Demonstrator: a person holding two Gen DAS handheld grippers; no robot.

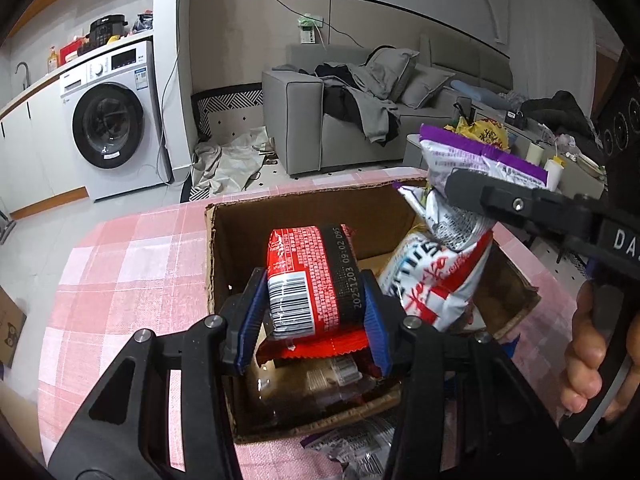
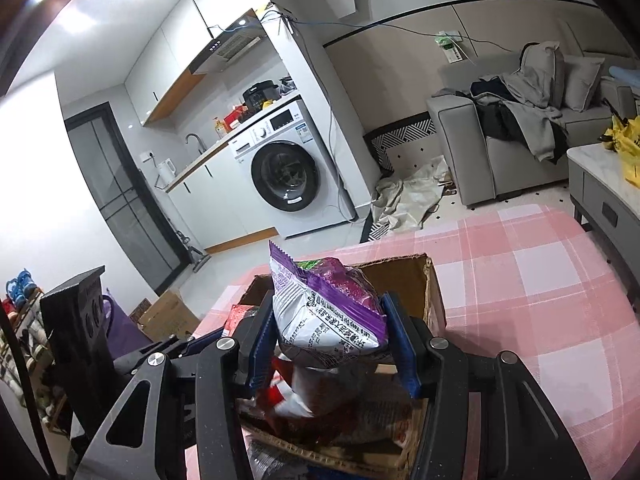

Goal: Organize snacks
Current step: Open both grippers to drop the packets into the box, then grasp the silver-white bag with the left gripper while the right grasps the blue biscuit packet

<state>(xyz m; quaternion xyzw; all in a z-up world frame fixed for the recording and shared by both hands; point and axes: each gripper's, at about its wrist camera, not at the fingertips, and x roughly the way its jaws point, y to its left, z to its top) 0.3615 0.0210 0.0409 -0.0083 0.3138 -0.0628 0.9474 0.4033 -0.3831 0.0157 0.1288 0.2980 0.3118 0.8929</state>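
Left gripper [image 1: 316, 312] fingers clamp a red packet [image 1: 312, 280] stamped "20251203 09:02" over the cardboard box [image 1: 304, 212]. Right gripper [image 2: 332, 344] fingers pinch a purple-white bag [image 2: 328, 308]; only its own camera catches "Let's Keep Our Environment Clean".

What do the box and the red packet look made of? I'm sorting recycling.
Box: brown corrugated cardboard, matte, with ragged torn edges. Red packet: probably glossy plastic film; it shows glare, printed text and a barcode, and a crimped zigzag end seal.
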